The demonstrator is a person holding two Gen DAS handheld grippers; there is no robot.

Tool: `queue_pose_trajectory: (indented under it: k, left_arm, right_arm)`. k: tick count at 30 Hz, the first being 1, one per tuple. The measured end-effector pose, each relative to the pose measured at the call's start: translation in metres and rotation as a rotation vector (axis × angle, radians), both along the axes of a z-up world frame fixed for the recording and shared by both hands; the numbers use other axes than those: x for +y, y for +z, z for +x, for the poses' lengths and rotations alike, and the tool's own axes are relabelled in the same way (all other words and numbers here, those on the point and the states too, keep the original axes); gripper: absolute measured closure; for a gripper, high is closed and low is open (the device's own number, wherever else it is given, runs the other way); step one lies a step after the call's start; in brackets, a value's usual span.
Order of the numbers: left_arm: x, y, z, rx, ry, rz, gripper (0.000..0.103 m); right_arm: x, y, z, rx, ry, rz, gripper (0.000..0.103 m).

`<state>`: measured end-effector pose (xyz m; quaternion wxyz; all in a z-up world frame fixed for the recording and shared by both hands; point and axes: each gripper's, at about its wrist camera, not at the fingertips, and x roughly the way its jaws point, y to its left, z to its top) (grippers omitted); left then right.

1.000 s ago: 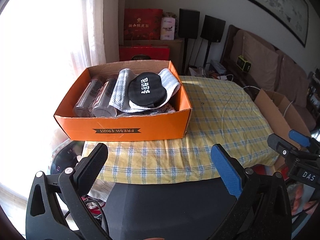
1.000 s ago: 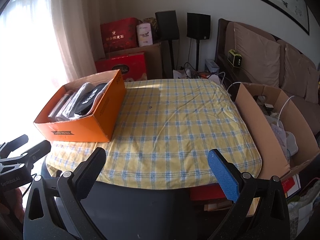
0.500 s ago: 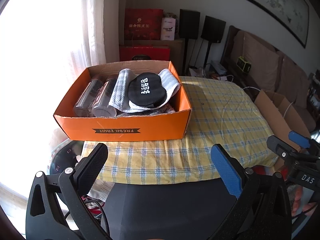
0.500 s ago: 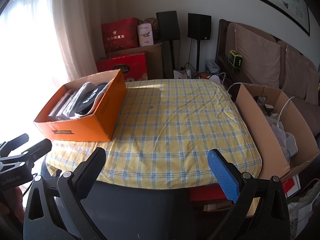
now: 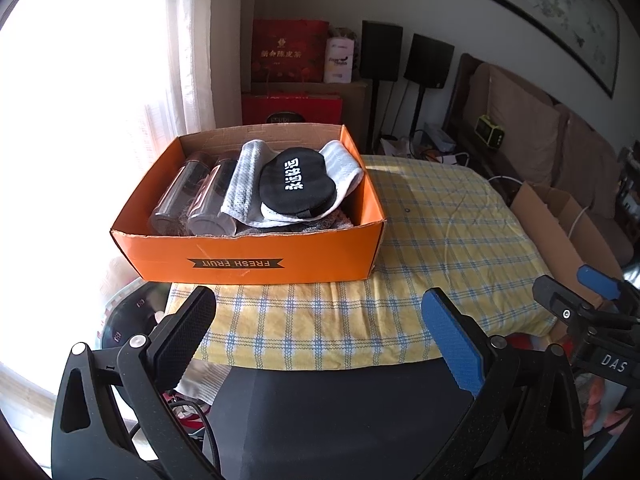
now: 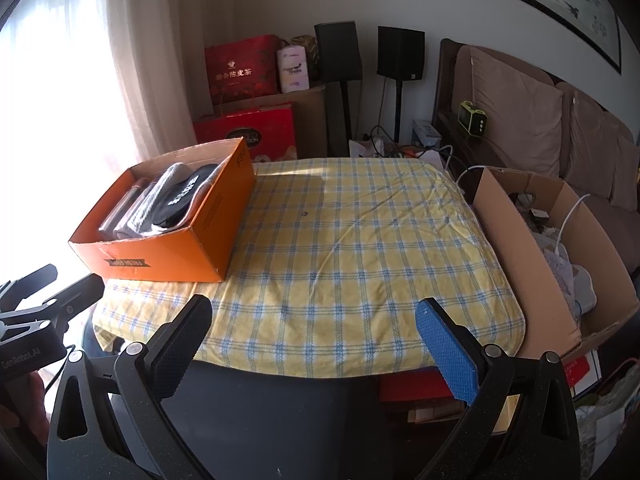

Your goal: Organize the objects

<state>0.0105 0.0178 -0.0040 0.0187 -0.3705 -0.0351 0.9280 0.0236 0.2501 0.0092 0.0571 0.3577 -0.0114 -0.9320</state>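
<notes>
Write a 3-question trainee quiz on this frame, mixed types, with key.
1. True or false: the left gripper is shut on the sleep mask.
2. Which lies leftmost in the orange box? A) two bottles B) sleep mask C) white towel
3. Fill in: the orange box sits on the yellow checked ____.

Key: 1 false, both it and the right gripper are open and empty; 2 A; 3 cloth.

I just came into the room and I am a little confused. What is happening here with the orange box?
A person holds a claw in each hand, and both the left claw and the right claw are open and empty, short of the yellow checked cloth. The orange box sits on the cloth's left side, already holding two bottles, rolled towels and a black eye mask. Nothing is being gripped.
</notes>
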Motion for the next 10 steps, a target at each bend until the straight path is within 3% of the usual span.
queue_pose_trajectory:
  k: [10]
  left_arm:
    - [0.0026, -0.0001, 0.0010, 0.008, 0.007, -0.029, 0.000]
  right_arm:
    - [-0.0020, -0.0015, 0.0006, -0.004, 0.006, 0.003, 0.000]
